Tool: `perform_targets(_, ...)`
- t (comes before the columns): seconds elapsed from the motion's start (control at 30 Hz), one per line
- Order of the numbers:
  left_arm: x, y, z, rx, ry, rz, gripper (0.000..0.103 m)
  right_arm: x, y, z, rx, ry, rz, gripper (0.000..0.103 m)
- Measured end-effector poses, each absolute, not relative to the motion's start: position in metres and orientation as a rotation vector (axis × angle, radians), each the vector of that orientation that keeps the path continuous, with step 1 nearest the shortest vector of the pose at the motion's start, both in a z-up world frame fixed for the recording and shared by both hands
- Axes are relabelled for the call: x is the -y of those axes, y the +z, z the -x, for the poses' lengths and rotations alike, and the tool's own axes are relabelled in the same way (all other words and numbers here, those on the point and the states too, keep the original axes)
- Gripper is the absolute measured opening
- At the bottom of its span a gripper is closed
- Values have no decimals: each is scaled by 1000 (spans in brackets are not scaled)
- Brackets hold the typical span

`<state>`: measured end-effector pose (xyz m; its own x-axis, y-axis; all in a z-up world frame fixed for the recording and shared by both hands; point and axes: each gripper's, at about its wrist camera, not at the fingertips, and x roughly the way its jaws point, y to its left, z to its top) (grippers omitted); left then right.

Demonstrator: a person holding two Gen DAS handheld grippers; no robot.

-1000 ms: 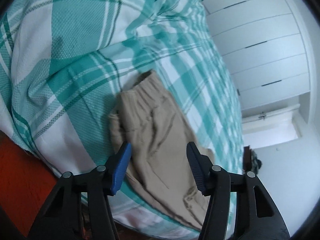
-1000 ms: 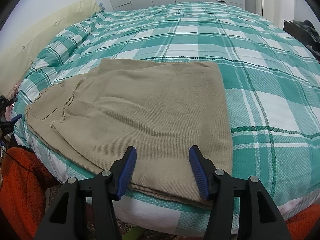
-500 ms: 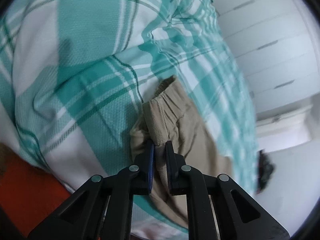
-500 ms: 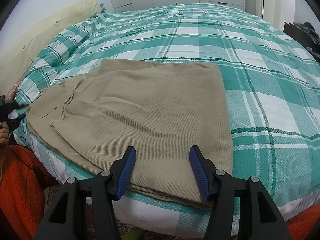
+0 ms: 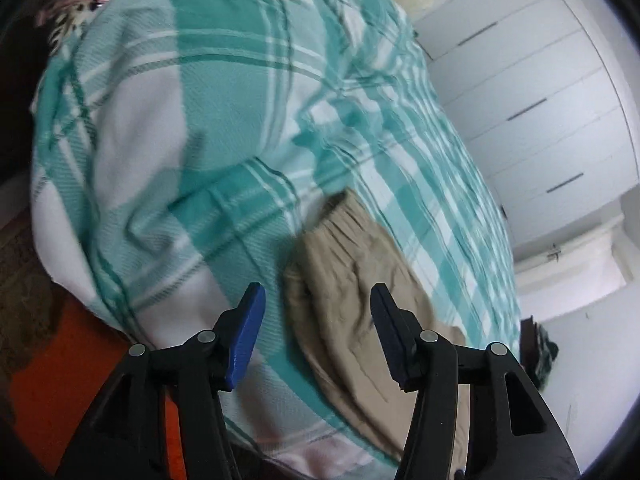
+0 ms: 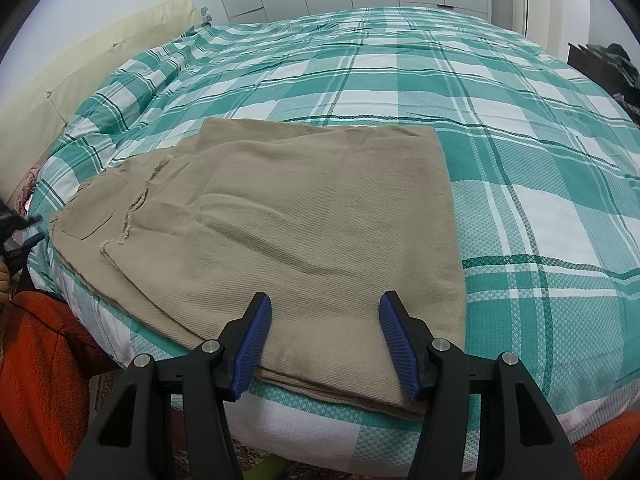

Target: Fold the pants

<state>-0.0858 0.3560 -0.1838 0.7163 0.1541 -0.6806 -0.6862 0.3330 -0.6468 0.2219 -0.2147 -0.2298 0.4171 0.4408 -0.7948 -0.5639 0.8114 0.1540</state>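
Beige pants (image 6: 304, 224) lie folded flat on a teal and white plaid bedspread (image 6: 500, 112), near the bed's front edge. Their elastic waistband end (image 5: 344, 216) shows in the left wrist view. My left gripper (image 5: 316, 332) is open and empty, just short of the waistband corner; it also shows at the far left of the right wrist view (image 6: 24, 232). My right gripper (image 6: 326, 348) is open and empty, hovering over the folded near edge of the pants.
A cream headboard (image 6: 80, 76) runs along the left of the bed. White wardrobe doors (image 5: 532, 96) stand behind. An orange fleece sleeve (image 6: 40, 380) is at lower left. Dark clothes (image 6: 616, 68) lie on furniture at far right.
My left gripper closed on the waistband corner half a second ago, then opened, let it go and drew back. My right gripper has stayed open in the same place.
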Motion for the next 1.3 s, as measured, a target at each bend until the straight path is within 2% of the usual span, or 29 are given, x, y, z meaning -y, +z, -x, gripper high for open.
perform_targets(0.07,-358,-193,83,-584,579,1131,50,215,-230,-222,-950,633,146,58)
perform_targets(0.4,-349,-208,47,-685,556,1105,50,214,-230,-223,-948,627,147,59)
perform_targets(0.9,-336,-197,32,-749,633,935,46,214,-230,-222,-946,627,147,59)
perform_targets(0.97,-335,-198,30,-749,629,930,39,214,-230,-222,-946,627,147,59)
perform_targets(1.03,-335,-197,30,-751,632,910,24,214,-230,-222,-946,627,148,59)
perform_targets(1.13,-334,-193,34,-726,632,912,19,214,-230,-222,-946,625,148,59)
perform_targets(1.3,-326,-178,40,-651,609,921,15,215,-230,-221,-946,627,146,59)
